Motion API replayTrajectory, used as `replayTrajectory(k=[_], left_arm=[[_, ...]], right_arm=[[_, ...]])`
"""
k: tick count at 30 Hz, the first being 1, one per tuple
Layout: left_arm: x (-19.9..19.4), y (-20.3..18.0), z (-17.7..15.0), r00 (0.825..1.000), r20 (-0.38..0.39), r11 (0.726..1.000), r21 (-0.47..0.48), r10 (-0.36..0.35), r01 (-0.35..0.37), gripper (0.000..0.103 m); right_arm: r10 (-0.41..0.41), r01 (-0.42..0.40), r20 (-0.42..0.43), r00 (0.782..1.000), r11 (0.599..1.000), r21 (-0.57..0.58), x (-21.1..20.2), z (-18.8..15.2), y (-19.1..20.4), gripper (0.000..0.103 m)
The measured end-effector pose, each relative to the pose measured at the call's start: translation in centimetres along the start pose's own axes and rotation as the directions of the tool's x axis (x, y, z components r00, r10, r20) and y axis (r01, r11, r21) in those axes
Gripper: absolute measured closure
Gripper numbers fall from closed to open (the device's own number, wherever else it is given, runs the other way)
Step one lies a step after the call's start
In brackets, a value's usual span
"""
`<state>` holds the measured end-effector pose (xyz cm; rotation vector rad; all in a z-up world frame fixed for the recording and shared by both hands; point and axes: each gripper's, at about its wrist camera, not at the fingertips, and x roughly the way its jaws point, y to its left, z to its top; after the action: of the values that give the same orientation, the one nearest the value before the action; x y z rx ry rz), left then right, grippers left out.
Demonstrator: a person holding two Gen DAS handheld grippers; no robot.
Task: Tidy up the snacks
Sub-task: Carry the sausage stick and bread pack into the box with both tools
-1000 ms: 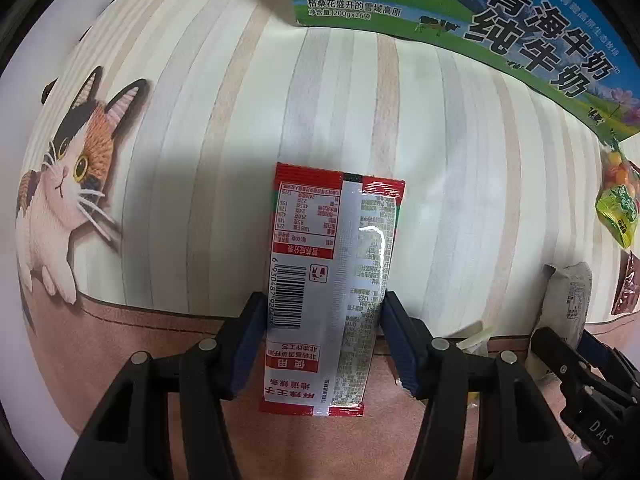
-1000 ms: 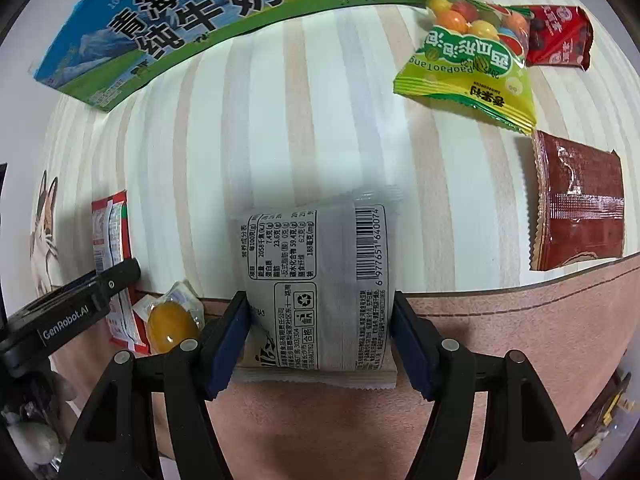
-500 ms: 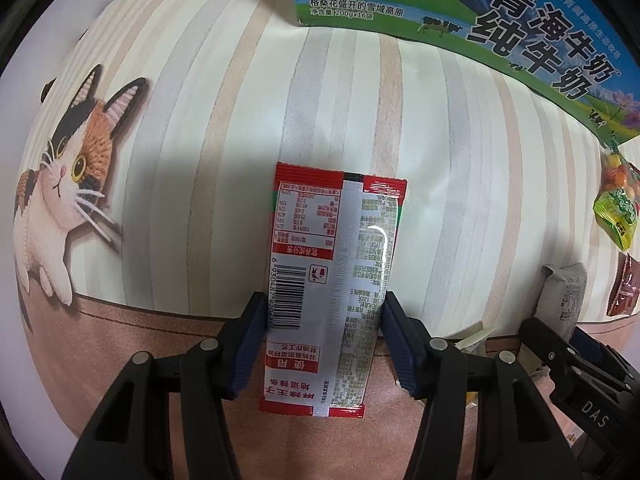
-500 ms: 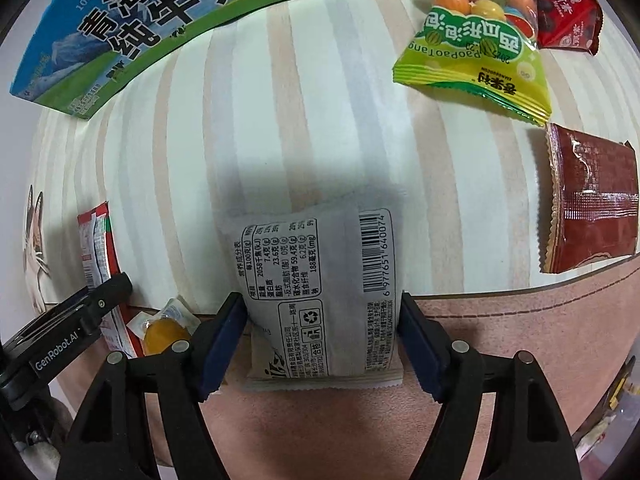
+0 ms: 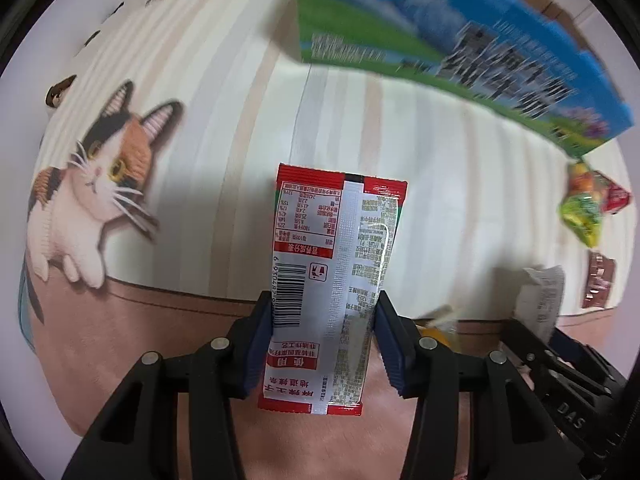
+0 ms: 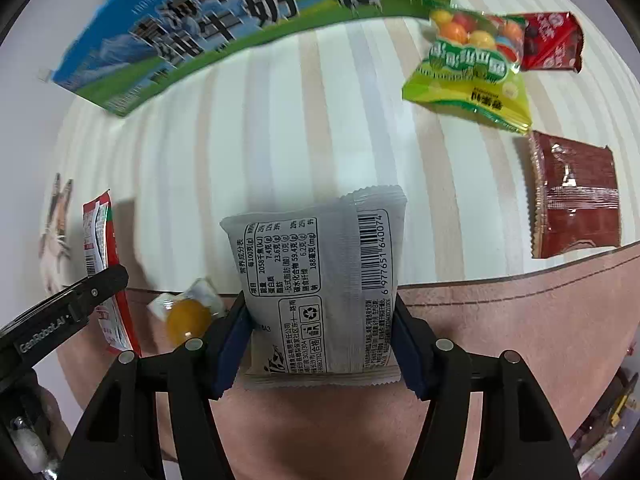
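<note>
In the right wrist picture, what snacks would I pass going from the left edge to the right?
Red-and-white flat sachet → small clear-wrapped yellow candy → grey printed pouch held by the right hand-held gripper → dark red foil packet.

A red-and-white sachet (image 5: 334, 280) with a black barcode and a grey printed packet (image 6: 320, 288) are seen against a cream-and-beige striped cloth (image 6: 280, 140) bearing a calico cat (image 5: 92, 196); a blue-and-green carton (image 6: 224, 28) and a lime-green candy bag (image 6: 472, 76) are shown behind.
</note>
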<state>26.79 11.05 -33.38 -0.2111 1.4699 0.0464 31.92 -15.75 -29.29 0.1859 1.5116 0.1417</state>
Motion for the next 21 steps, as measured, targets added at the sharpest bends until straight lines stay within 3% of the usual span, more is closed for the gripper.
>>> replayTrajectory(k=[6, 12, 17, 21], left_arm=[[-6.7, -1.0, 1.4, 0.99, 0.079, 0.993, 0.005, -0.115, 0.115, 0.057], [-14.3, -3.9, 6.8, 0.953, 0.156, 0.965, 0.061, -0.261, 0.255, 0.057], [-17.4, -6.0, 12.5, 0.943, 0.197, 0.962, 0.109, -0.269, 0.251, 0.057], [-17.0, -7.3, 17.6, 0.949, 0.185, 0.965, 0.114, -0.254, 0.236, 0.057]], right_arm=[[0.112, -0.112, 0.067, 0.991, 0.994, -0.005, -5.4, 0.8, 0.2, 0.036], [0.22, -0.214, 0.184, 0.958, 0.976, -0.051, -13.0, 5.1, 1.3, 0.036], [0.241, -0.224, 0.262, 0.935, 0.97, -0.091, -17.9, 10.8, 3.3, 0.036], [0.215, -0.197, 0.272, 0.938, 0.976, -0.093, -18.5, 15.5, 4.5, 0.036]])
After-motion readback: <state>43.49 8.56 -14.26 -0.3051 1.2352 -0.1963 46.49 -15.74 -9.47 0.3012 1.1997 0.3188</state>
